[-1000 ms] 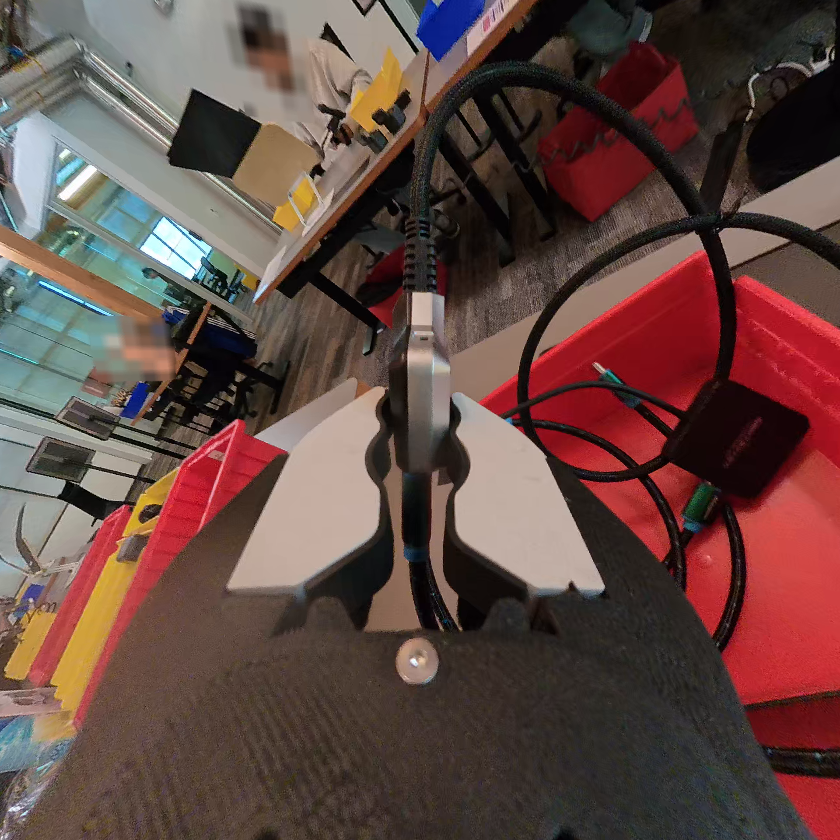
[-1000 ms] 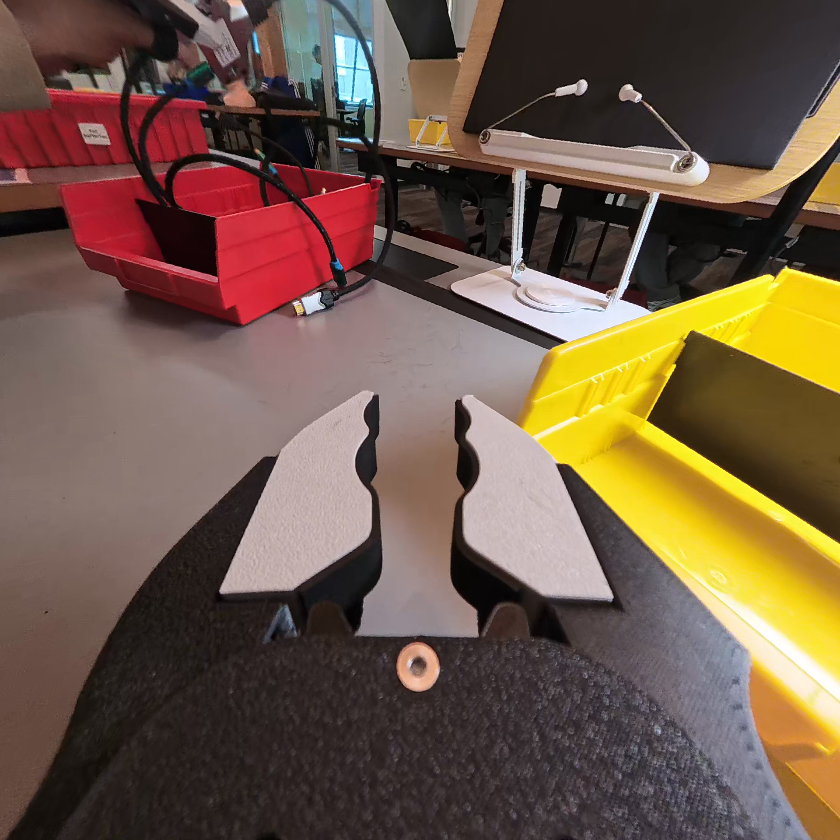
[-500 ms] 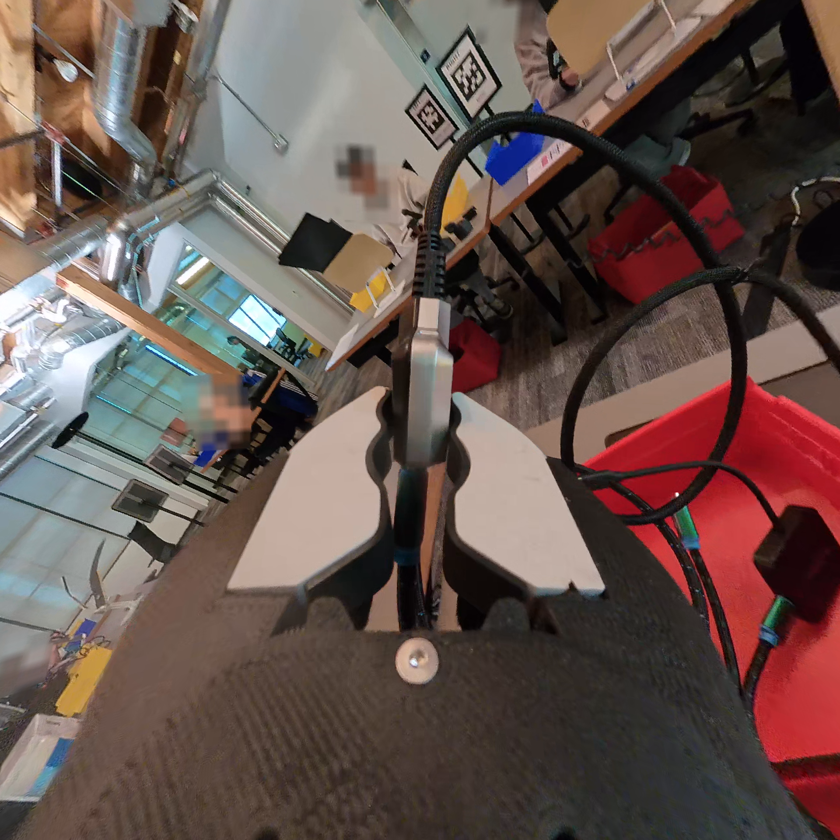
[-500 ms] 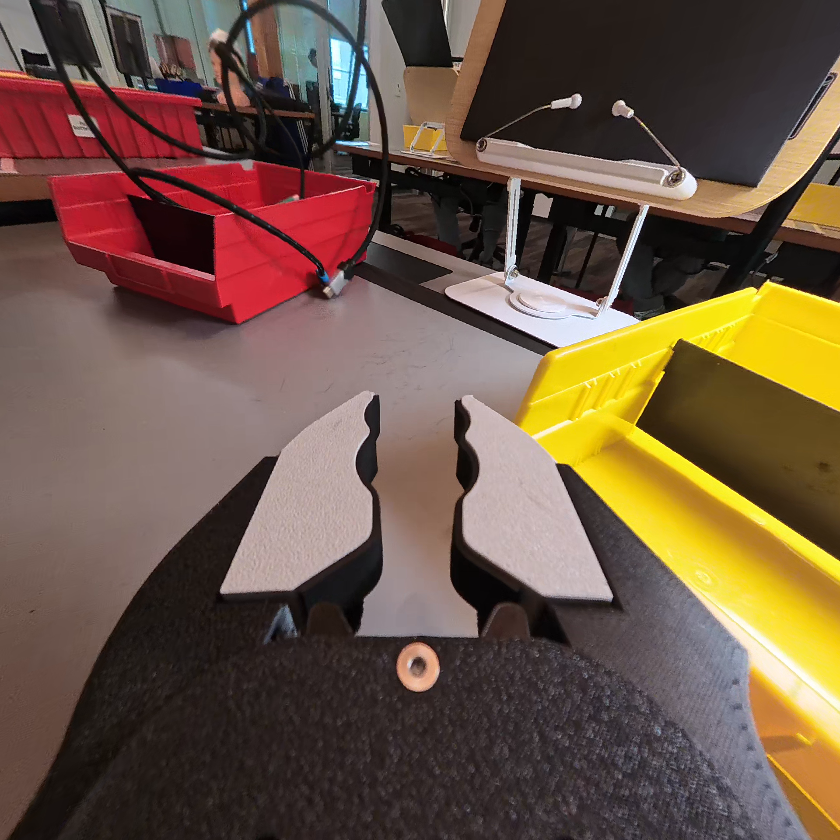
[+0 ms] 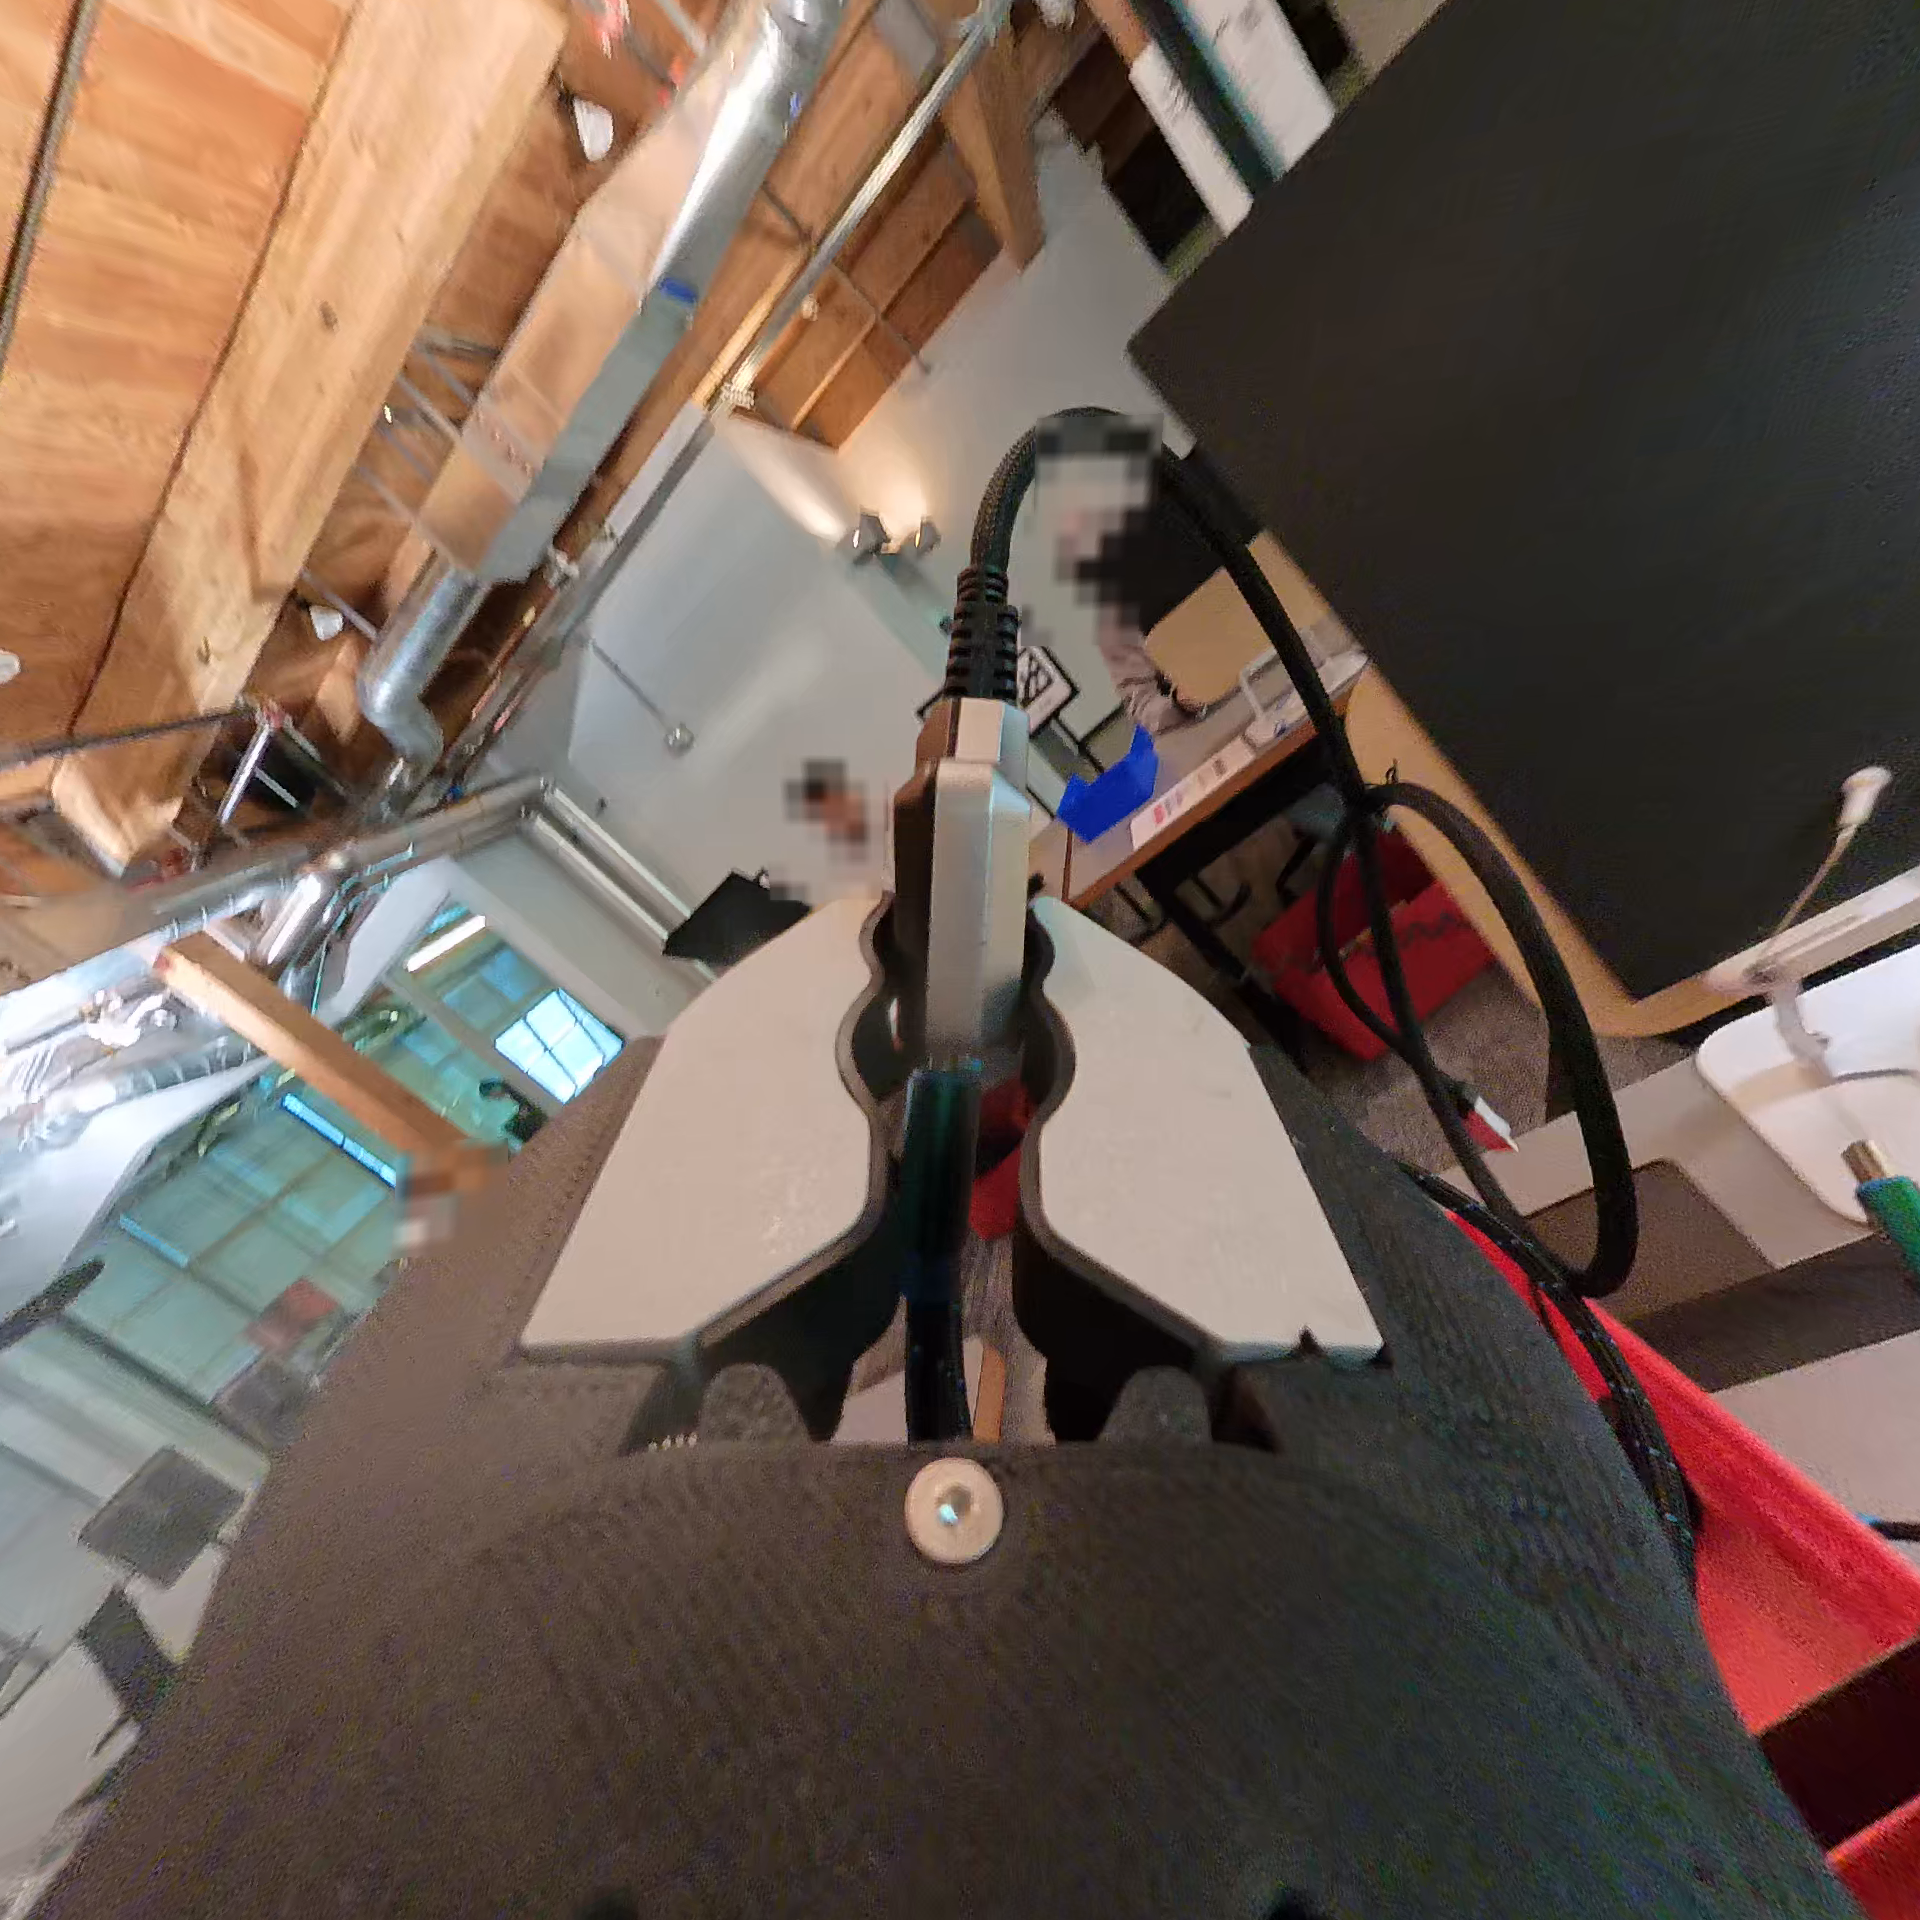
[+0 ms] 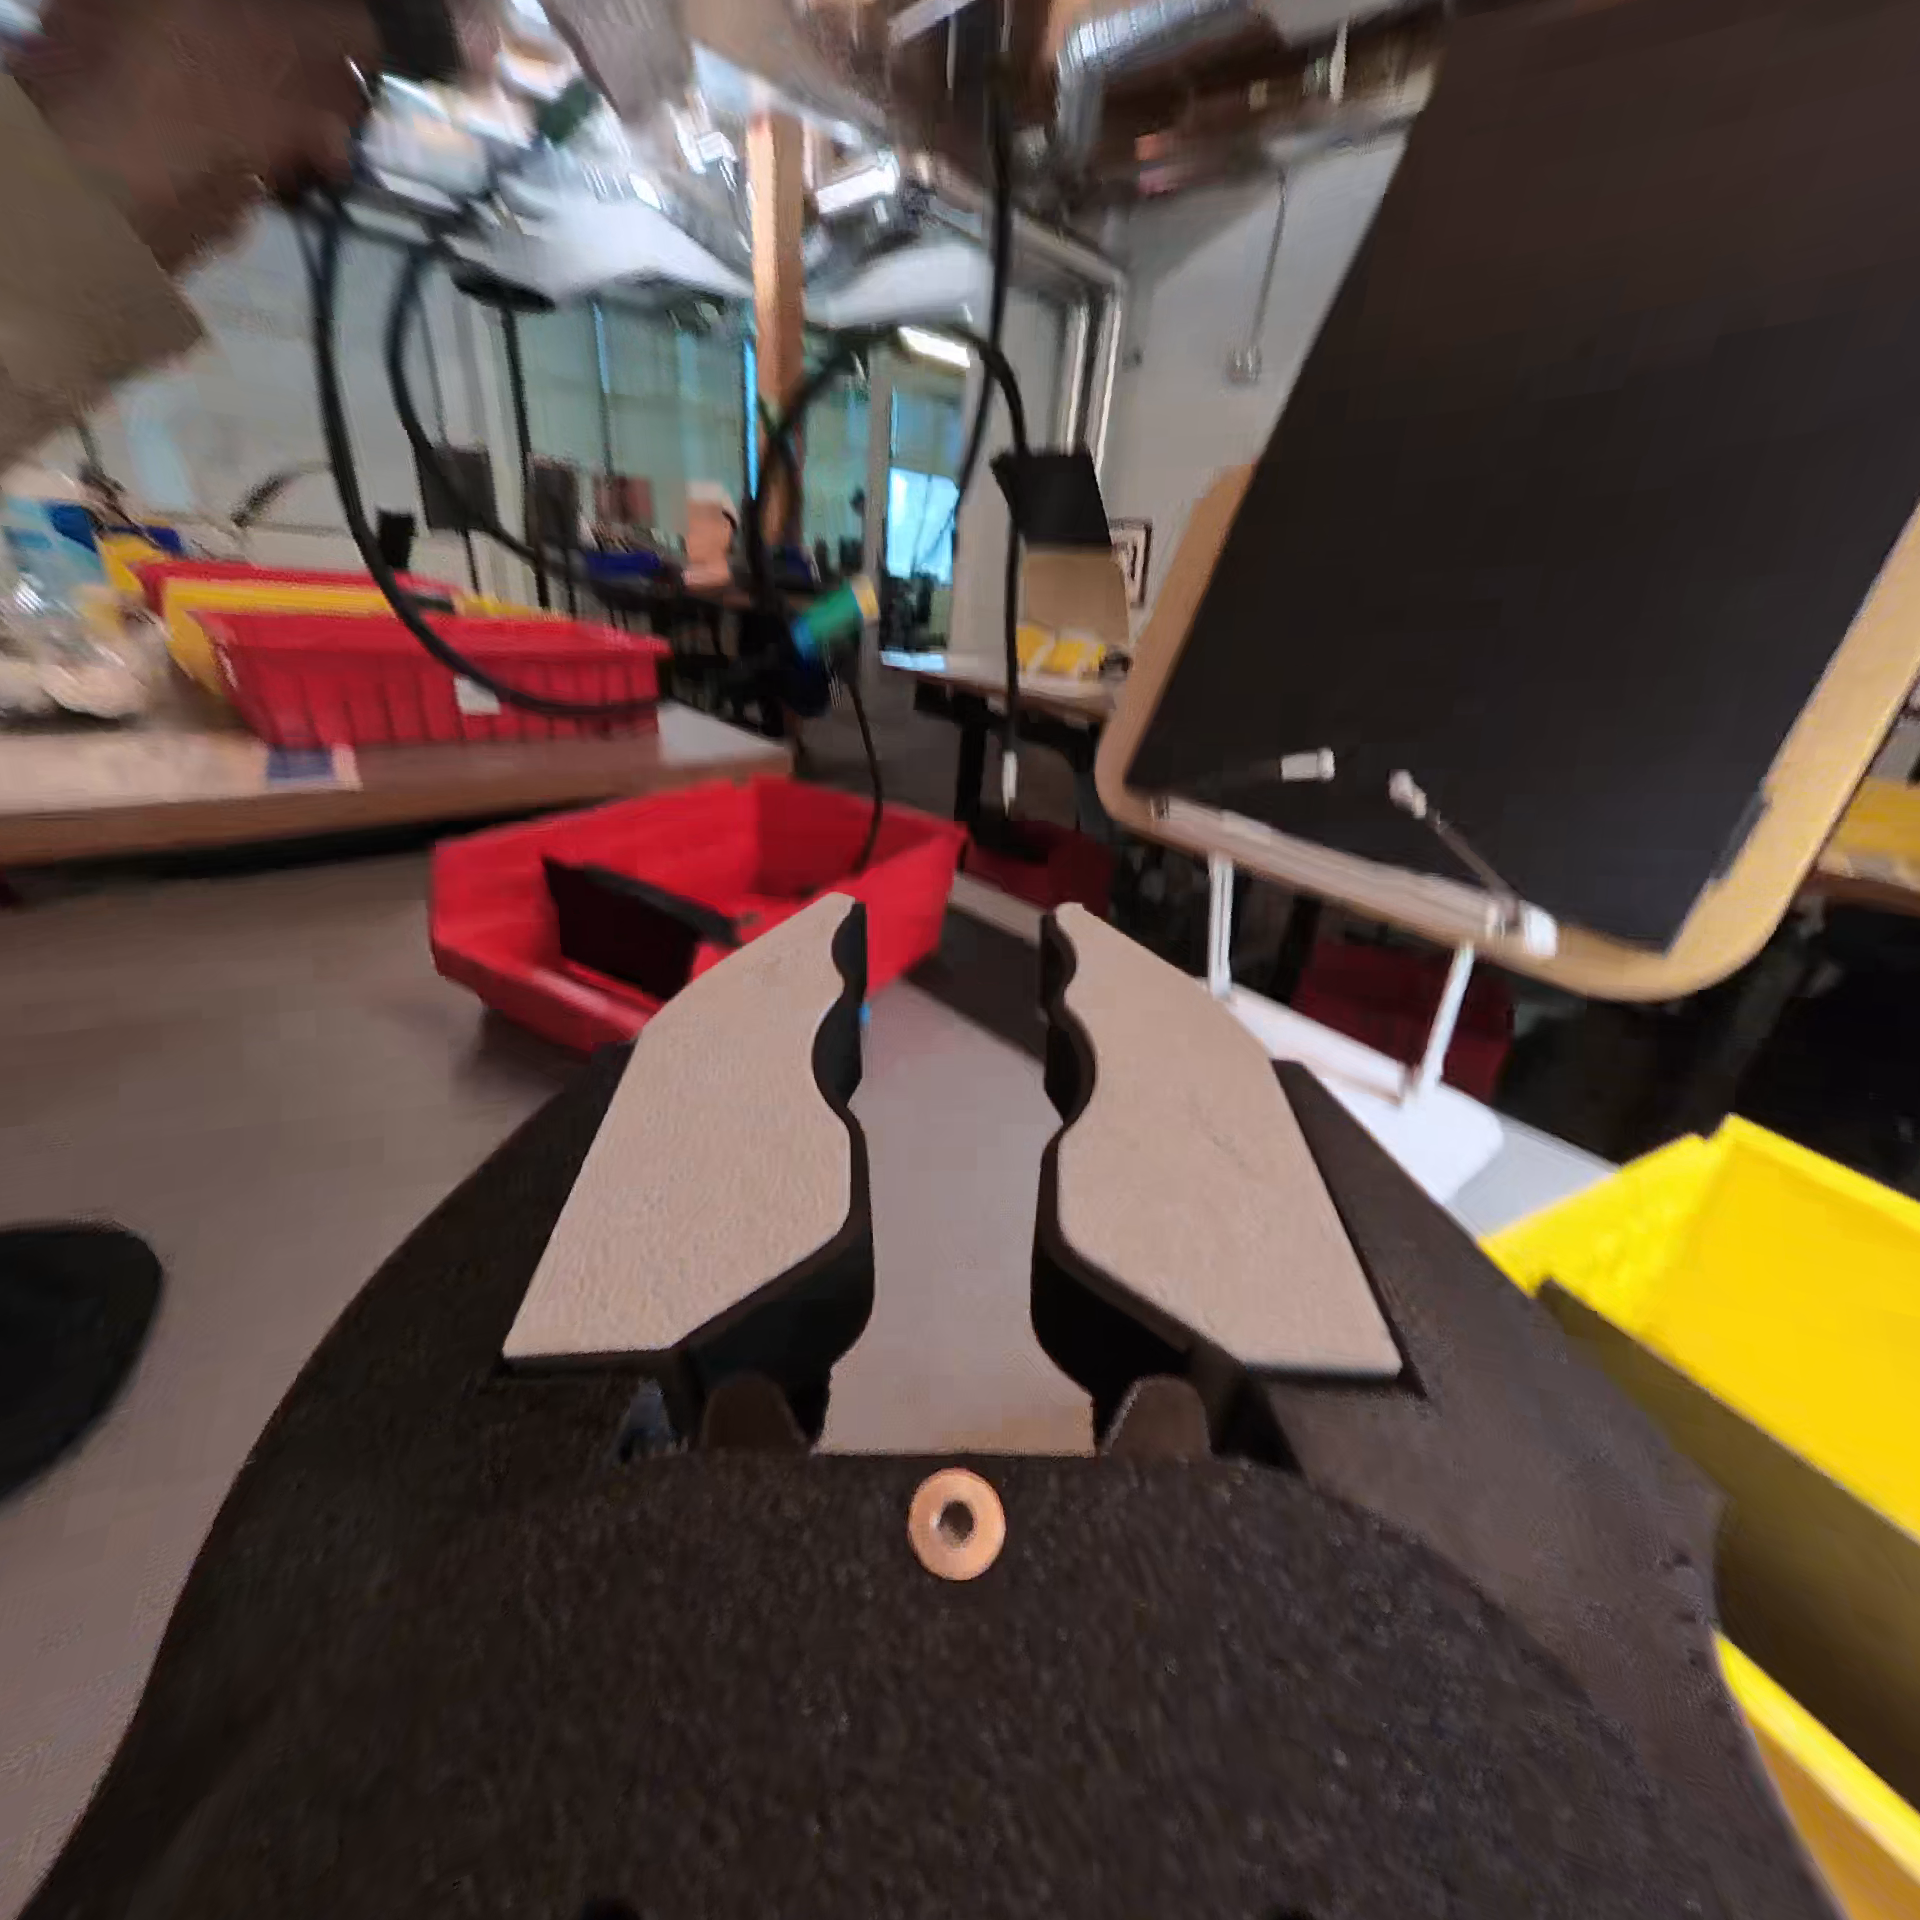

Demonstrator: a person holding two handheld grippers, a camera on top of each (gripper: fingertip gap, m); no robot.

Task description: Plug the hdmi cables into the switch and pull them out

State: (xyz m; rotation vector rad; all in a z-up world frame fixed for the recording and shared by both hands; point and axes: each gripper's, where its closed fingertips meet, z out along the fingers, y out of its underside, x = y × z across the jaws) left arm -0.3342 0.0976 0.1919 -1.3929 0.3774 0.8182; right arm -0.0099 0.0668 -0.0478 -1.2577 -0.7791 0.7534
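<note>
Left gripper is pinching a silver HDMI plug by its housing. It's lifted high and tilted up toward the ceiling. The braided cable loops off the plug's back end and drops toward the red bin at lower right. The plug's contact end faces back into the gripper body, so I can't see it.

Right gripper is spread and empty, low over the grey counter with the yellow bin to its right. In its view the cables hang from the raised left hand above the red bin. A dark boxy thing dangles on one cable, probably the switch, but it's blurred, so not certain.

Step, as I read it: getting the cable bundle out of the bin, before any plugging or pulling.

Next move:
- set the bundle down on the counter
- right gripper takes the switch body and holds it steady
- port faces the plug squarely before pushing

Risks: tangled loops dragging the switch, and plug orientation.
</note>
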